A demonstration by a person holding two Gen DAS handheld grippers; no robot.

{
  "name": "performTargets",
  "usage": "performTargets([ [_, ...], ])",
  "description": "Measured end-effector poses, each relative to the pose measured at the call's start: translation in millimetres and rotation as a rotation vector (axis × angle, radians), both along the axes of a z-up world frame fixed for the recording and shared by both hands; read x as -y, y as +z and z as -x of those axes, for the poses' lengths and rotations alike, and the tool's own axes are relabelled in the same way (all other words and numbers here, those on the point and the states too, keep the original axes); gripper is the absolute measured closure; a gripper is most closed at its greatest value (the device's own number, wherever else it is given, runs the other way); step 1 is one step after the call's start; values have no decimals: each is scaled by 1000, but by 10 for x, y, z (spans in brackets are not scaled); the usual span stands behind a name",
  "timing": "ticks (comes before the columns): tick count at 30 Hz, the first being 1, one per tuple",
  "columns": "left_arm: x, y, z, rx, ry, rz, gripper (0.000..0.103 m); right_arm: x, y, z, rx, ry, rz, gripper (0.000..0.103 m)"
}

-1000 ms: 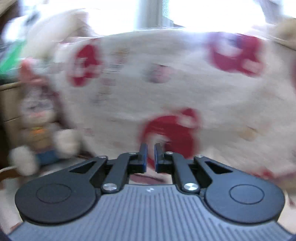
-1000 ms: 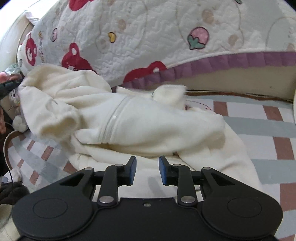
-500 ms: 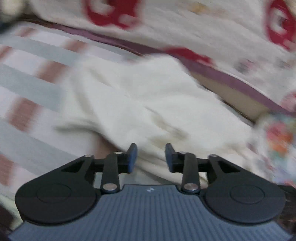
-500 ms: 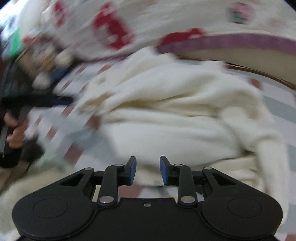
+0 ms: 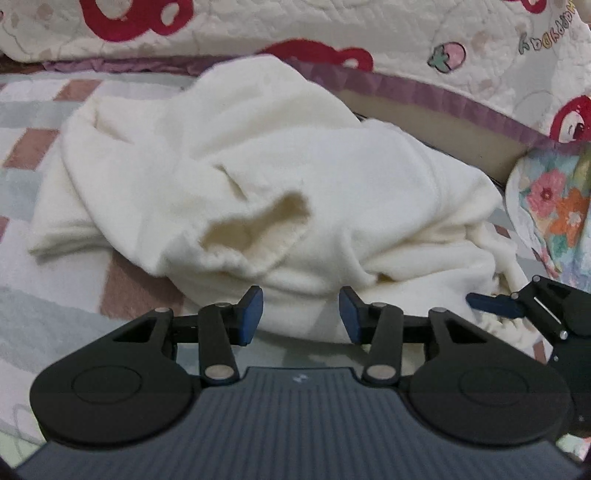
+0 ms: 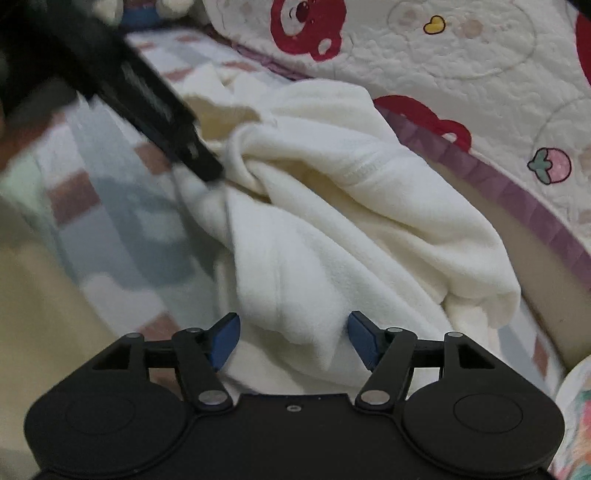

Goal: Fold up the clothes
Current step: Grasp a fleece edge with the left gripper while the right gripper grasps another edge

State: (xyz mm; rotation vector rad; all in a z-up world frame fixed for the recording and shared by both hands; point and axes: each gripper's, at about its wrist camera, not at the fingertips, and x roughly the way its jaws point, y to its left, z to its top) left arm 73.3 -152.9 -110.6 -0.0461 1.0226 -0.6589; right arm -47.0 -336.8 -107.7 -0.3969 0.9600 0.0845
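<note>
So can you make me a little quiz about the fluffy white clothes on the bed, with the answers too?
1. True or false: the cream garment is neatly folded.
2. What lies behind it? A) bear-print quilt B) wooden door C) window
3. Fill in: the left gripper has its jaws ____, pads clear of the cloth.

Key: 1 false, it lies crumpled on the checked bedsheet. 2 A. 3 open.
</note>
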Motion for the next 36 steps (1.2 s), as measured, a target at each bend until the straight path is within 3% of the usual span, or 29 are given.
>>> performTargets([
  [2, -19, 36, -2, 39, 19, -29, 58, 70, -35, -54, -9, -42, 3, 34],
  [5, -45, 183, 63, 125, 1, -62, 58, 126, 46, -87, -4, -92, -69, 38],
  [6, -60, 232, 76, 137, -7, -51, 57, 130, 76, -87, 1, -96, -82, 58],
  [7, -69, 268, 80, 131, -19, -23, 57, 127, 97, -82, 5, -87, -65, 71],
  [9, -74, 323, 87, 108, -51, 34, 57, 193, 178, -67, 14, -85, -88, 83],
  [17, 123, 402, 419, 186, -267, 94, 56, 362, 739, -98, 148, -182, -280, 85],
  [24, 190, 404, 651, 179, -392, 165, 46, 478, 997, -215, 178, -234, -597, 85],
  [28, 270, 341, 689, 165, -410, 164, 33, 478, 1114, -165, 193, -221, -728, 85],
  [33, 327, 314, 677, 169, -358, 111, 30, 534, 1233, -161, 201, -220, -882, 85],
  [34, 323, 333, 678, 200, -346, 85, 37, 525, 1254, -175, 209, -198, -905, 85],
  [35, 314, 358, 686, 244, -338, 55, 50, 514, 1274, -191, 217, -176, -928, 85],
  [36, 304, 384, 693, 288, -330, 25, 93, 497, 1283, -217, 224, -158, -947, 85],
])
